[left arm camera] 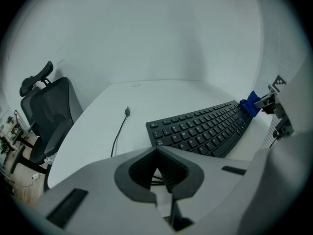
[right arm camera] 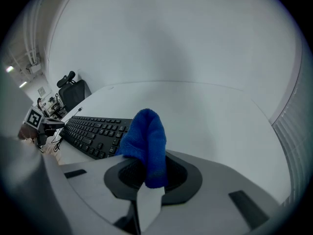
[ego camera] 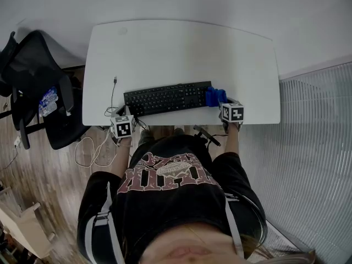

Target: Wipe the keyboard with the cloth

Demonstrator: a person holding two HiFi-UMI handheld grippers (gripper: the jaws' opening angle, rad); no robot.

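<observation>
Keyboard (ego camera: 168,98) on the table (ego camera: 181,48) near us, cloth (ego camera: 215,96) at its right end (in our right gripper (right arm camera: 148,177)), cable (ego camera: 113,94) to its left, chair (ego camera: 38,87) beyond that.

Black T-shirt (ego camera: 173,188) with dark-red and white lettering; grey shoulder straps (ego camera: 102,220). Left hand-held gripper (left arm camera: 157,153) and right hand-held gripper (right arm camera: 149,168): pale grey shells, dark ribbed pads (left arm camera: 142,170), each bearing a white cube (ego camera: 122,127) with black square markers.

There was one keyboard (ego camera: 168,98), one blue cloth (ego camera: 215,96), one white desk (ego camera: 181,48) and one black office chair (ego camera: 41,92). One loose cable (ego camera: 113,95) lay on the desk. Two grippers were in view: the left gripper (left arm camera: 157,168) and the right gripper (right arm camera: 146,173).
</observation>
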